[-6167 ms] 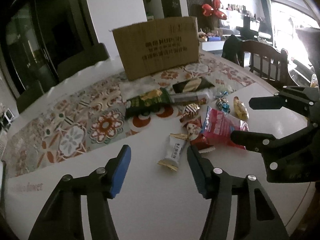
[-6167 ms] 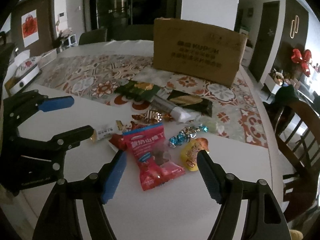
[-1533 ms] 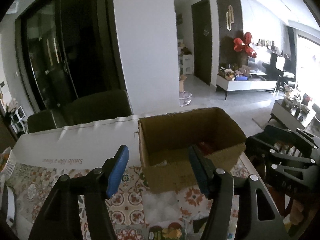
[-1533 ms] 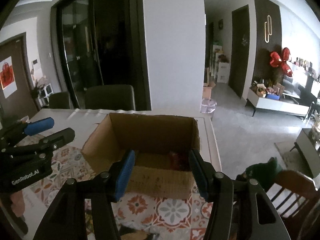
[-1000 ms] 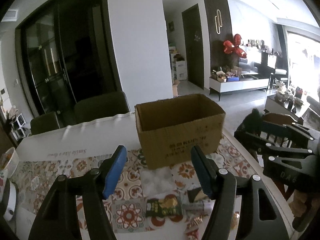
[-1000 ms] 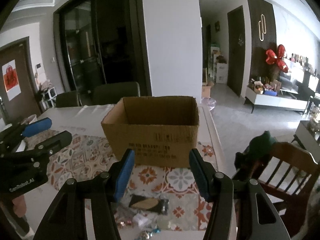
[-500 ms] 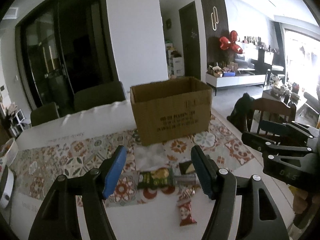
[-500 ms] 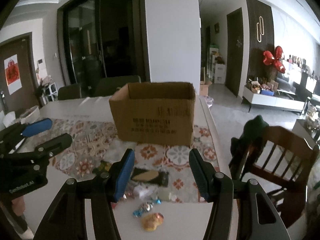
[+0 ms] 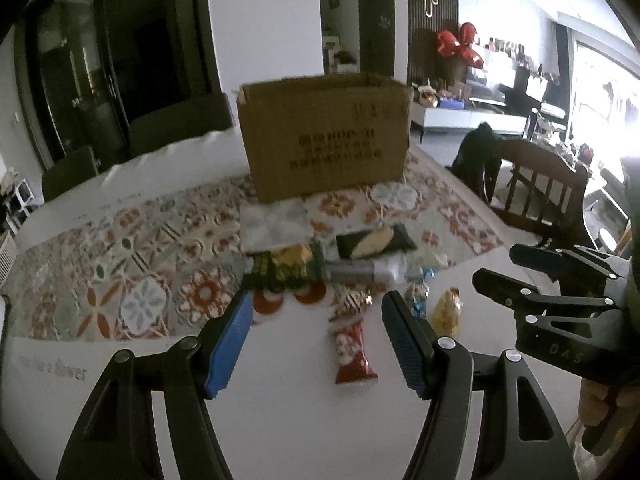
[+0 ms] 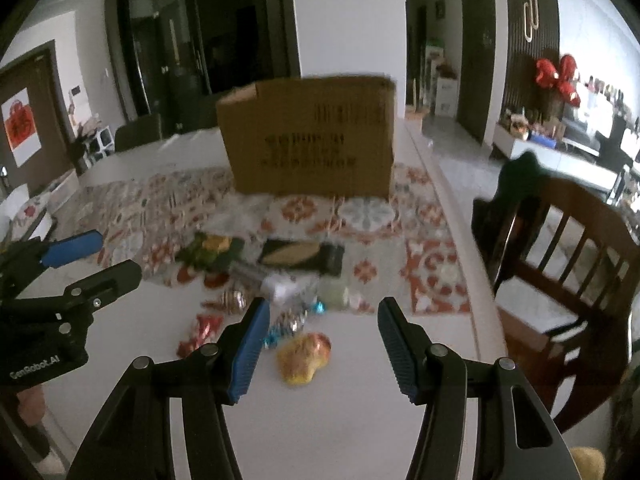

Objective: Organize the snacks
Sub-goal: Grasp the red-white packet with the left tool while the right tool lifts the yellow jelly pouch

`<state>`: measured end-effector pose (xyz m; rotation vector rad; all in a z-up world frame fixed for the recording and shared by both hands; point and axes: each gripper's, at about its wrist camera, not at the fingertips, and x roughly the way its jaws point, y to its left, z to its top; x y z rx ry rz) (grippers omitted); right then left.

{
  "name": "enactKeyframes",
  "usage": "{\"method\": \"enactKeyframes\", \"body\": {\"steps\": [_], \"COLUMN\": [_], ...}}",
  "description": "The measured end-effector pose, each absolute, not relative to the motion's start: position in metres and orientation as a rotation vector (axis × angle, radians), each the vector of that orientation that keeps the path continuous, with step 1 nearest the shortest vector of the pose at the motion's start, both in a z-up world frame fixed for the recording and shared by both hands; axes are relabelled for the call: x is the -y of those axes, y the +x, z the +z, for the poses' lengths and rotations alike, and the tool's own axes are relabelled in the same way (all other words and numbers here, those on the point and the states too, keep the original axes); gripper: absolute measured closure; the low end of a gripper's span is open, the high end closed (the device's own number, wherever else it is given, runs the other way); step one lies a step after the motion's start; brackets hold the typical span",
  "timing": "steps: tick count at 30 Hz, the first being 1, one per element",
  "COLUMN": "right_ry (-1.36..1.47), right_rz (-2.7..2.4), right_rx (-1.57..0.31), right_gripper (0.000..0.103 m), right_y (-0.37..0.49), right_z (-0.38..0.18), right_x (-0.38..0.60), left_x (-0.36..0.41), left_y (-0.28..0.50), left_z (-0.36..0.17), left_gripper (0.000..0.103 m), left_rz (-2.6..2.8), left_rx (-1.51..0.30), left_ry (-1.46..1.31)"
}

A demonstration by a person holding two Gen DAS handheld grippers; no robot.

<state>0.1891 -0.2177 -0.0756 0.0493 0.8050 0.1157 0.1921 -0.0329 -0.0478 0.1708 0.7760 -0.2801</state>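
- A brown corrugated cardboard box [image 9: 326,138] stood open-topped at the far side of the white table [image 9: 280,420], on a tiled-pattern runner [image 9: 132,264] of red and grey-green motifs; dark print ran across its front, too blurred to read.
- The left gripper [image 9: 316,340] hung above the table with its ribbed blue pads [image 9: 228,346] set well apart and nothing between them.
- The right gripper [image 10: 322,344] matched it, its jaws parted and empty; "GenRobot.AI" was legible in the right wrist view on the black body of the left tool.
- The snacks lay loose between the box and the tongs: a glossy red packet [image 9: 352,350], a crinkled yellow foil sweet [image 10: 305,356], a blue-and-silver twist-wrapped candy [image 10: 290,324], a green bag [image 9: 286,266] and a flat black pack [image 9: 374,242] bearing a pale oval picture.
- Faint lettering along the table's near edge appeared to end in "flower".
- A dark wooden spindle-back chair [image 10: 568,252] stood at the right side.
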Motion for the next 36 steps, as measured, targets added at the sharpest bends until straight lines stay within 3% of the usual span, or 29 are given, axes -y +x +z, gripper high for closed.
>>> {"method": "enactKeyframes", "body": {"steps": [19, 34, 36], "right_ry": [0.107, 0.139, 0.133], "right_rz": [0.177, 0.194, 0.196], "right_rx": [-0.941, -0.951, -0.949], "right_gripper": [0.046, 0.047, 0.051], "right_y": [0.198, 0.209, 0.210], "right_z": [-0.126, -0.137, -0.138], "right_x": [0.214, 0.210, 0.209], "left_x": [0.040, 0.046, 0.047], "left_y": [0.204, 0.219, 0.220], "left_z": [-0.099, -0.122, -0.123], "left_gripper": [0.039, 0.050, 0.052], "left_rz": [-0.319, -0.334, -0.336], "left_rx": [-0.932, -1.006, -1.009], "left_ry": [0.129, 0.067, 0.062]}}
